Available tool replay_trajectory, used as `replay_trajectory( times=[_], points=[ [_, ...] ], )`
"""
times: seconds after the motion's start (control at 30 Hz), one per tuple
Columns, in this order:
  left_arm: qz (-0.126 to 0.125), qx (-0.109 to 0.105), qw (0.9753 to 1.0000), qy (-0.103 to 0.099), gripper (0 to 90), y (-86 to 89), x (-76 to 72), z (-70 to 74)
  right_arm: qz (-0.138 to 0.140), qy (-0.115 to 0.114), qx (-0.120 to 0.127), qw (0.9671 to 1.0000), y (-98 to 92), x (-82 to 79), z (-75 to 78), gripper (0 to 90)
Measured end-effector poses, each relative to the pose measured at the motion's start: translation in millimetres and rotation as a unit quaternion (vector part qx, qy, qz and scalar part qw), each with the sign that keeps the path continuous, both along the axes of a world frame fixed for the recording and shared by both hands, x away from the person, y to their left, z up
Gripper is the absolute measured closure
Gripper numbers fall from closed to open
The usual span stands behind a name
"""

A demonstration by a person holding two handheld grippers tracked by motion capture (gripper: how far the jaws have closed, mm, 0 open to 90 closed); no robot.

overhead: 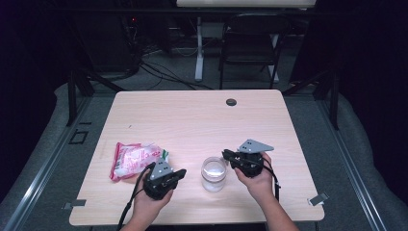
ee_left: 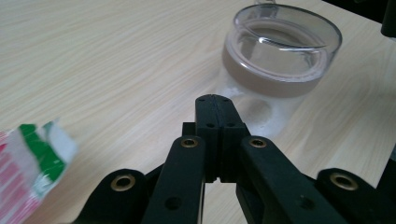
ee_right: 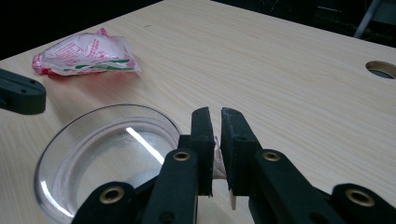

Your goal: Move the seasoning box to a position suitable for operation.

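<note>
A clear glass jar stands open near the table's front, between the two grippers. My left gripper is just left of it, held in a hand. In the left gripper view the jar sits ahead of the left gripper, whose jaws are shut together on nothing. My right gripper reaches the jar's right rim. In the right gripper view the right gripper has its jaws a sliver apart, pinching a thin whitish piece beside the jar. I cannot tell what the piece is.
A red, white and green plastic bag lies at the front left of the wooden table, close behind the left gripper. A round cable hole is at the far edge. A dark chair stands beyond the table.
</note>
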State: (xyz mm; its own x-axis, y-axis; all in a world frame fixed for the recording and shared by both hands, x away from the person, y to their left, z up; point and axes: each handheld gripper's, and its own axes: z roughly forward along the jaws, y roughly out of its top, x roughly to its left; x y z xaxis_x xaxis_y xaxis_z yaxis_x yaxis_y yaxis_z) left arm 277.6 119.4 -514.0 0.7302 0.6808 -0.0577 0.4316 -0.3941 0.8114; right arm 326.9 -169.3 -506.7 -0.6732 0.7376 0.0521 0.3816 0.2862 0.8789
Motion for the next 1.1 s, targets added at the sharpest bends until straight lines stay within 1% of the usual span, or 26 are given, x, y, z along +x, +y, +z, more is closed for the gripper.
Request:
replay_trajectory(
  times=[0.07, 0.13, 0.23, 0.27, 0.37, 0.47, 0.5, 0.53, 0.6, 0.7, 0.83, 0.9, 0.97, 1.0, 1.03, 1.07, 1.1],
  points=[
    [-0.007, 0.003, 1.0, 0.001, 90.0, -5.3, 0.7, -1.3, 0.0, 0.0, 0.001, 1.0, 0.0, -0.2, -0.1, 84.3],
    [-0.013, 0.003, 0.9999, 0.006, 90.0, -11.1, 1.0, -2.9, 0.001, 0.0, 0.001, 1.0, -0.2, -0.4, -0.3, 84.3],
    [-0.028, 0.005, 0.9995, 0.014, 90.0, -18.3, 1.7, -4.9, 0.0, 0.001, 0.003, 1.0, -0.4, -0.3, -0.6, 84.2],
    [-0.033, 0.009, 0.9993, 0.014, 90.0, -20.1, 1.7, -5.4, 0.0, 0.002, 0.004, 1.0, -0.6, -0.3, -0.7, 84.1],
    [-0.039, 0.007, 0.9991, 0.017, 90.0, -26.1, 1.2, -7.8, 0.002, 0.003, 0.007, 1.0, -1.1, 0.0, -1.0, 84.1],
    [-0.043, 0.01, 0.9989, 0.016, 90.0, -29.9, 1.0, -9.0, 0.002, 0.003, 0.007, 1.0, -1.1, -0.1, -1.1, 84.1],
    [-0.044, 0.011, 0.9988, 0.019, 90.0, -31.1, 0.9, -9.1, 0.002, 0.002, 0.007, 1.0, -1.2, 0.0, -1.2, 84.1],
    [-0.046, 0.016, 0.9987, 0.016, 90.0, -31.9, 1.1, -9.3, 0.001, 0.002, 0.008, 1.0, -1.4, -0.1, -1.4, 83.9],
    [-0.048, 0.015, 0.9986, 0.017, 90.0, -33.7, 0.9, -9.9, 0.001, 0.004, 0.016, 0.9999, -1.9, 0.3, -2.2, 83.7],
    [-0.049, 0.016, 0.9985, 0.018, 90.0, -34.7, 1.5, -10.1, 0.001, 0.006, 0.017, 0.9998, -2.6, 0.5, -2.2, 83.7],
    [-0.052, 0.009, 0.9983, 0.023, 90.0, -36.3, 1.3, -9.8, 0.001, 0.004, 0.017, 0.9998, -2.3, 0.3, -2.4, 83.6],
    [-0.052, 0.011, 0.9984, 0.019, 90.0, -36.1, 1.6, -8.9, 0.002, 0.004, 0.017, 0.9998, -2.4, 0.2, -2.3, 83.6],
    [-0.052, 0.003, 0.9985, 0.019, 90.0, -35.9, 1.6, -8.6, 0.002, 0.004, 0.015, 0.9999, -2.5, 0.0, -2.2, 83.6],
    [-0.053, 0.004, 0.9983, 0.022, 90.0, -35.5, 1.7, -7.6, 0.002, 0.004, 0.015, 0.9999, -2.5, -0.1, -2.2, 83.6],
    [-0.054, 0.003, 0.9984, 0.019, 90.0, -35.0, 1.9, -6.7, 0.002, 0.004, 0.015, 0.9999, -2.4, -0.1, -2.2, 83.6],
    [-0.054, 0.0, 0.9983, 0.023, 90.0, -35.1, 1.6, -5.9, 0.001, 0.004, 0.015, 0.9999, -2.4, -0.2, -2.2, 83.6],
    [-0.054, 0.001, 0.9984, 0.02, 90.0, -35.2, 1.6, -5.0, 0.002, 0.004, 0.015, 0.9999, -2.4, -0.2, -2.2, 83.6]
  ],
)
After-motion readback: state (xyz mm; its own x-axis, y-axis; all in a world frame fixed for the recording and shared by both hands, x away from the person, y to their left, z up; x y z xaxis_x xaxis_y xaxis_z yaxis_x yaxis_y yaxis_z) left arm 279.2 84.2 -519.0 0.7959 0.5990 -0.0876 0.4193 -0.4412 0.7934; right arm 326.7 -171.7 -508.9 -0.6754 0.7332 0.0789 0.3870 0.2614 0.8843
